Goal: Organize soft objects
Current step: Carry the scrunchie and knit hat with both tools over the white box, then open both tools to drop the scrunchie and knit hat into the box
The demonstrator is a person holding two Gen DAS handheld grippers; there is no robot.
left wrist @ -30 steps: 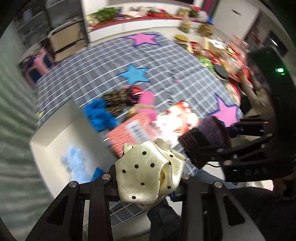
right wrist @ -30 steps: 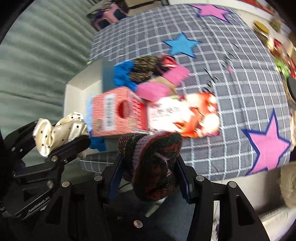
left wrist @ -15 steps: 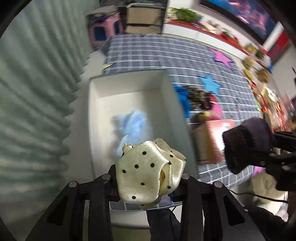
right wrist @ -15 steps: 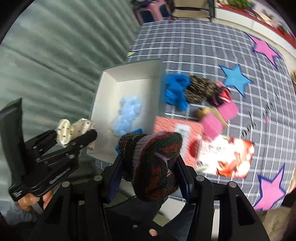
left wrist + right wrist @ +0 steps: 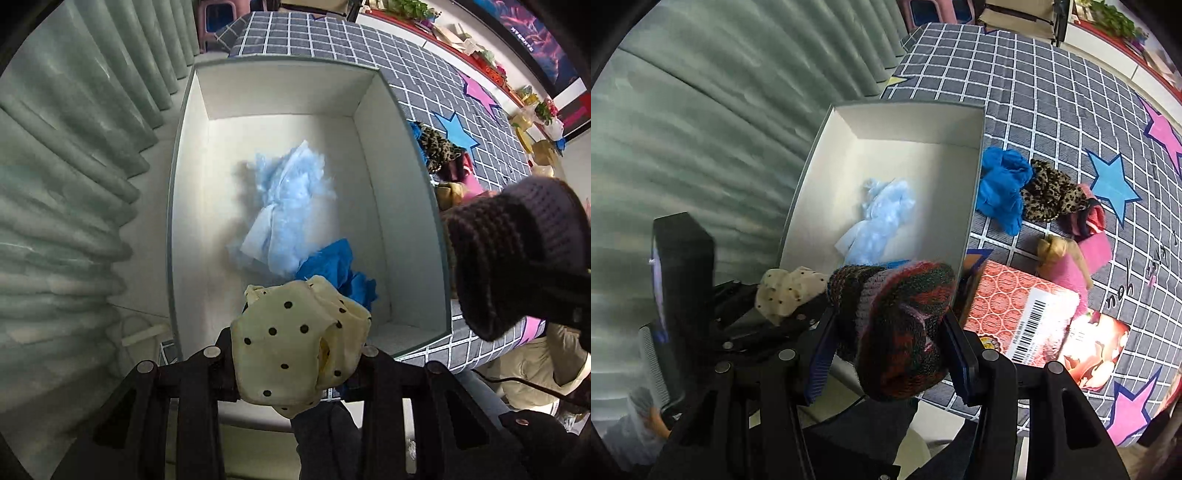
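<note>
A cream satin scrunchie with black polka dots (image 5: pixel 295 345) sits pinched between the jaws of the left gripper (image 5: pixel 297 356), bunched into a rounded wad with no clear long axis, hanging above the near end of an open white rectangular box (image 5: pixel 402 155). The box's long axis runs away from the camera. Inside it lie a pale blue fluffy cloth (image 5: pixel 286 206) and a crumpled deep blue cloth (image 5: pixel 340 269) touching it. The right gripper (image 5: pixel 894 341) clamps a dark multicoloured knitted roll (image 5: pixel 897 325) just beside the box's near right corner. On the grey checked surface (image 5: pixel 1034 92) beyond rest a blue cloth (image 5: pixel 1003 188), a leopard-print scrunchie (image 5: pixel 1051 195) and a red patterned carton (image 5: pixel 1015 306).
</note>
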